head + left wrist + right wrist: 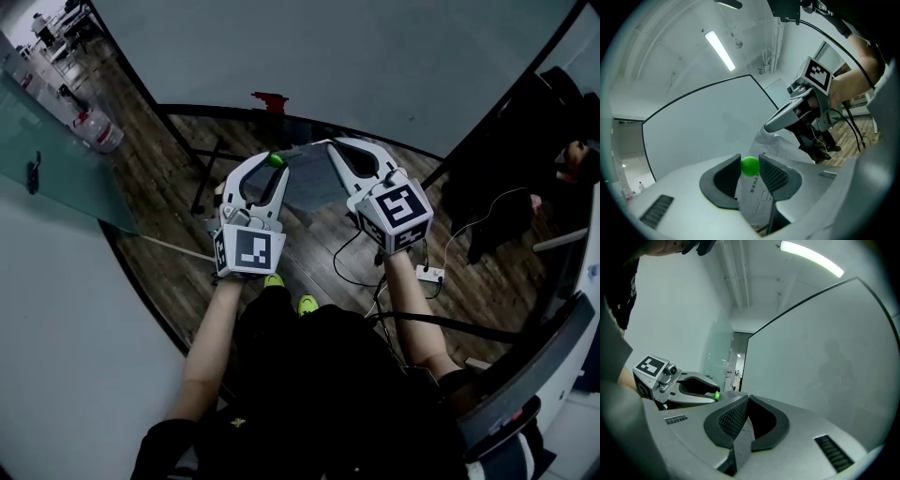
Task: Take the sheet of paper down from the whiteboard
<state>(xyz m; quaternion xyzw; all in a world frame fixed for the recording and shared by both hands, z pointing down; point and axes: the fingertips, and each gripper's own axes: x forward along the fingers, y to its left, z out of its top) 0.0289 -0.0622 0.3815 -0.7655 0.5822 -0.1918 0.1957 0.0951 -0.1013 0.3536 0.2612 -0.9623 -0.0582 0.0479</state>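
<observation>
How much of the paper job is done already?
Nearly all. Done: the sheet of paper looks off the whiteboard; no paper shows on it. In hand: the right gripper pinches one edge, and the left gripper holds a green ball with the sheet between its fingers. Left: probably only setting the sheet and ball down somewhere.

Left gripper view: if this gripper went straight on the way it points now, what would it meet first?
Most likely the whiteboard: its bare surface fills the view just beyond the left gripper, whose jaws grip a green ball with the sheet of paper between them. Depth is unclear.
</observation>
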